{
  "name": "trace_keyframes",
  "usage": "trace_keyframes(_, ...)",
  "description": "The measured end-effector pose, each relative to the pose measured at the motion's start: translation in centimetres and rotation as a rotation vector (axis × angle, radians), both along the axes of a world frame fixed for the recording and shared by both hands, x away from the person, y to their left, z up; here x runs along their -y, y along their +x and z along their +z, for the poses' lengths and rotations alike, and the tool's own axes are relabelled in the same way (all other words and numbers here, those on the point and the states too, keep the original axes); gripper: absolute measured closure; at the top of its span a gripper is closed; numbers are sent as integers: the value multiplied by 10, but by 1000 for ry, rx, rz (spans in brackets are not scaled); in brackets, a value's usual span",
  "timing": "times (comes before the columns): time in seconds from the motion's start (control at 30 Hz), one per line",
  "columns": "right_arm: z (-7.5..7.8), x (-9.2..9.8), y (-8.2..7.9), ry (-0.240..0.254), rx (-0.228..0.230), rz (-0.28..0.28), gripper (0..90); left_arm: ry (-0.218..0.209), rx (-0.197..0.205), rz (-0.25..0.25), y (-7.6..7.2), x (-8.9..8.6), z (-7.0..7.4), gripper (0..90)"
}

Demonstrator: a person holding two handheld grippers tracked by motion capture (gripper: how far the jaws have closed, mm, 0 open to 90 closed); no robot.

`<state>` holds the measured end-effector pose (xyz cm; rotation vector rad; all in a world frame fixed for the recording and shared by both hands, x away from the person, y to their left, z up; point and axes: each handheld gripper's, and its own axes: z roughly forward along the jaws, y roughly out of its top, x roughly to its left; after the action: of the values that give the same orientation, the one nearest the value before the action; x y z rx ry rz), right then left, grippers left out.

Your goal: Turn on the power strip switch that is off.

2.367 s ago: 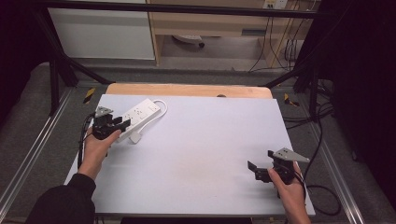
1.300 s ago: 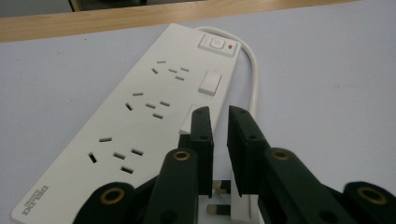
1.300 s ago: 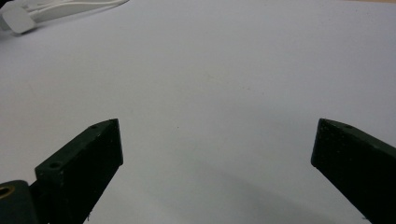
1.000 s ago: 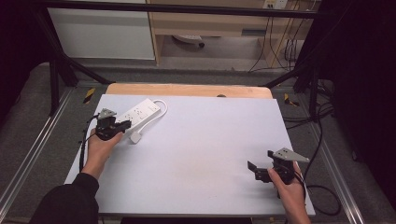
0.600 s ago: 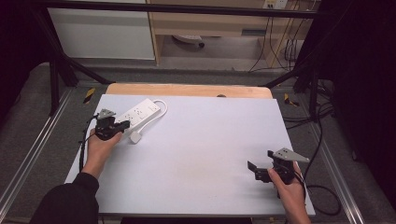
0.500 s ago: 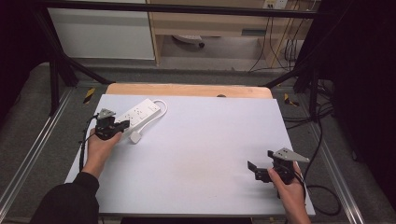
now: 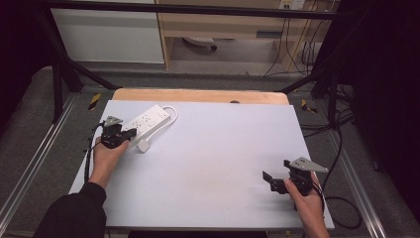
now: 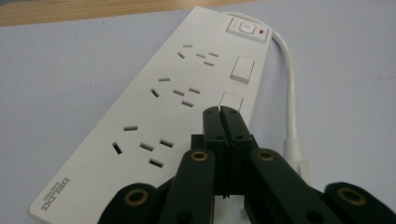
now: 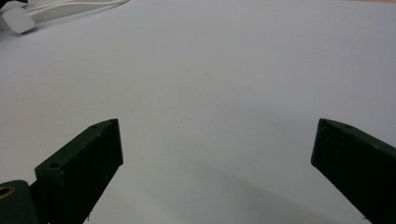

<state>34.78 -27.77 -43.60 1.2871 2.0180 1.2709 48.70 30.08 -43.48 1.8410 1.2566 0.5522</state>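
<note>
A pale sheet covers the table (image 7: 208,168) in the high view, with a strip of bare wood along its far edge and dark floor and cables around it. The power strip (image 7: 146,120) lies near the far left corner, its white cord (image 7: 170,115) looping off the far end and the plug (image 7: 143,146) resting just beside its near end. The left gripper (image 7: 130,134) sits at that near end. The right gripper (image 7: 270,178) rests well apart, near the right front edge, jaws spread with nothing between them.

In the left gripper view, the left gripper (image 8: 222,111) has its jaws pressed together, holding nothing, with the joined tip right over one of the square rocker switches (image 8: 230,101) along the power strip (image 8: 154,116); whether it touches yet I cannot tell. A further rocker (image 8: 243,69) and the main button with its red lamp (image 8: 246,27) lie beyond. No plug sits in any socket.

In the right gripper view, the right gripper (image 9: 217,140) points across the bare table (image 9: 210,70), jaws wide and empty; the plug (image 9: 18,21) shows at the far corner.

As a judgement, the work is at its start: the closed tip looks lined up to press a switch, and the press itself is left to do.
</note>
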Motion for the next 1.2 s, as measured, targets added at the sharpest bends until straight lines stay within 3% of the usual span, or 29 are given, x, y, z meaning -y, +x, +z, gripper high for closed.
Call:
trace_keyframes(1.03,0,0,0,0,0,-2,26,20,0,8,-1,0,-2,899)
trace_keyframes(1.2,0,0,0,0,1,-2,26,1,7,16,-3,-3,-4,900)
